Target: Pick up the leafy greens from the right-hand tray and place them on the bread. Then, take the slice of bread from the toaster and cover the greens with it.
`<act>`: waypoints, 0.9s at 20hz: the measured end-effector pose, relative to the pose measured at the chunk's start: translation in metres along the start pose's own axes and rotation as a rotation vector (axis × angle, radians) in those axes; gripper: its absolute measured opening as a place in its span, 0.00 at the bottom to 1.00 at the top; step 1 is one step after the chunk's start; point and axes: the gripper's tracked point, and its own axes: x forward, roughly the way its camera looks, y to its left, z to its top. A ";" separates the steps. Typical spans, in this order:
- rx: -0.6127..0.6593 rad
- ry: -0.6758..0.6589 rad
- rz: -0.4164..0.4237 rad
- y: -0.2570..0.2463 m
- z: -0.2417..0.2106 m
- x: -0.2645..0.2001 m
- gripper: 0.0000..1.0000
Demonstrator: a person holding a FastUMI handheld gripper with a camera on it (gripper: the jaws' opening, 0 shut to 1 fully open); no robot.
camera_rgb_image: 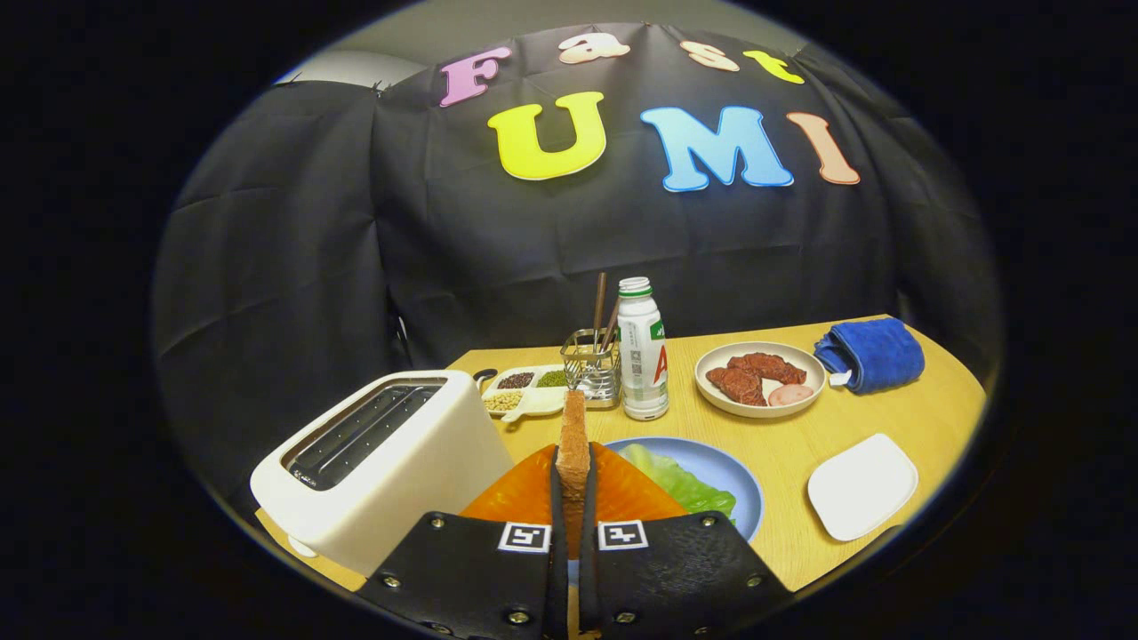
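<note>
The gripper (573,498) is clenched on a slice of bread (573,437), held upright and edge-on, its crust brown and toasted. Just behind the slice lies a blue plate (722,471) with leafy greens (677,480) on it. Left of the slice stands the white toaster (382,458), slots open. Beyond the slice, a beige plate (758,380) holds meat pieces, and a divided dish (524,391) holds beans.

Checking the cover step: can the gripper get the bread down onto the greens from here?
Probably yes: gripper is shut on the bread slice, held upright, with the greens on the blue plate just ahead, unblocked.
</note>
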 end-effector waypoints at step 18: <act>-0.212 0.043 -0.097 -0.052 -0.013 0.004 0.47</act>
